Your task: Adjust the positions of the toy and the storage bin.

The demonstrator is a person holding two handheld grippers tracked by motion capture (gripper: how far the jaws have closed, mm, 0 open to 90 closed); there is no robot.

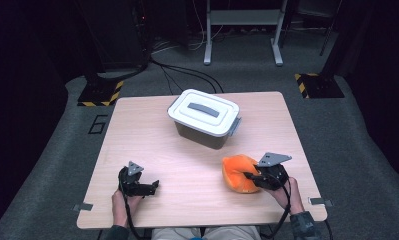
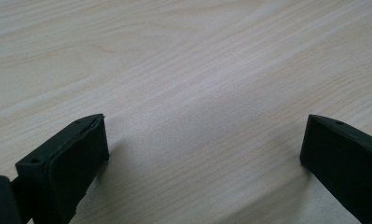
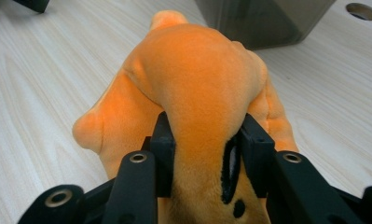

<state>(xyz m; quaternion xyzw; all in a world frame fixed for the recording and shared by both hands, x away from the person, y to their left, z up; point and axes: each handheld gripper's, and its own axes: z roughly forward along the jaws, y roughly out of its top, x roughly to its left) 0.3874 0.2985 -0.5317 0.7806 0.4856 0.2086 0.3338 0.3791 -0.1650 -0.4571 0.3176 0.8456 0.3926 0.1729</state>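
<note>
An orange plush toy (image 1: pixel 238 171) lies on the wooden table (image 1: pixel 152 140) at the front right. My right gripper (image 1: pixel 251 177) is shut on it: in the right gripper view the two black jaws squeeze a fold of the orange plush toy (image 3: pixel 197 74) between them. My left gripper (image 1: pixel 152 186) rests at the front left of the table, held by a hand. In the left gripper view my left gripper (image 2: pixel 202 144) stands open, with bare wood between its jaws. A grey storage box with a white lid (image 1: pixel 205 118) sits at the middle back of the table, lid on.
The dark side of the storage box (image 3: pixel 263 21) stands just beyond the plush toy in the right gripper view. A round hole (image 3: pixel 363 11) marks the table near it. Beyond the table are grey carpet, cables and a metal stand (image 1: pixel 242 30).
</note>
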